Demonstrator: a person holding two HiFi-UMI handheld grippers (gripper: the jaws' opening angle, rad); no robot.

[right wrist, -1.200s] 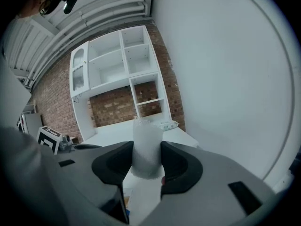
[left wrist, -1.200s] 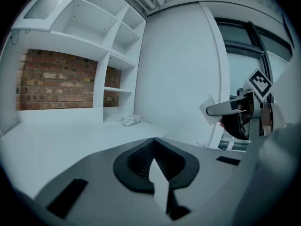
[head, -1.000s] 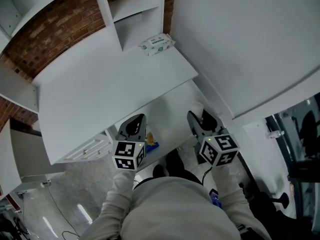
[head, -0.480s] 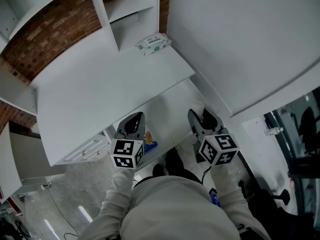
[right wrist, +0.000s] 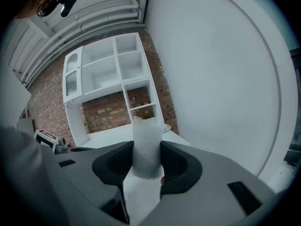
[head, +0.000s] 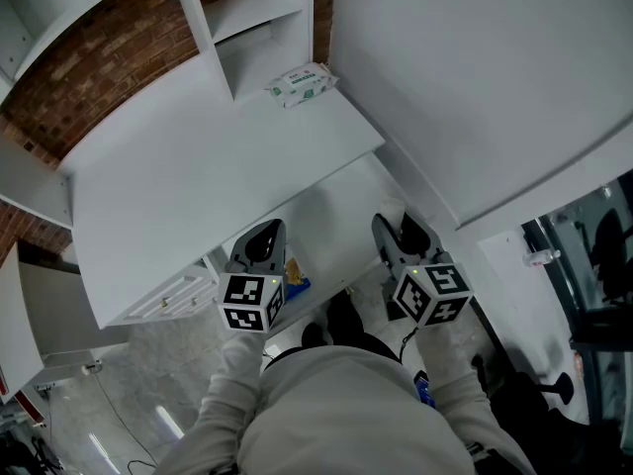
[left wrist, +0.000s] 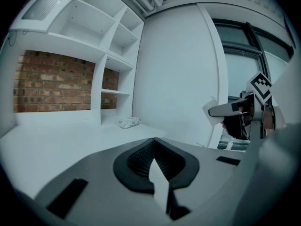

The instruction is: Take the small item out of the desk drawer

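Your left gripper [left wrist: 154,142] sits in front of the desk's [head: 198,186] front edge. Its jaws are clenched together with nothing between them. Just right of it, below that same edge, the drawer [head: 331,234] stands pulled out, and a blue-and-yellow packet [head: 295,277] lies in it close to the left gripper. At the back of the desk, against the foot of the white shelving [head: 259,8], lies a pack of wipes [head: 302,84].

Further right, off the desk's front right corner, your right gripper [right wrist: 147,146] has its jaws grasping the small item [right wrist: 146,128]. This is a pale, frosted roll that stands upright between the pads. You hold it above the right end of the open drawer, and it is clear of the desk top.
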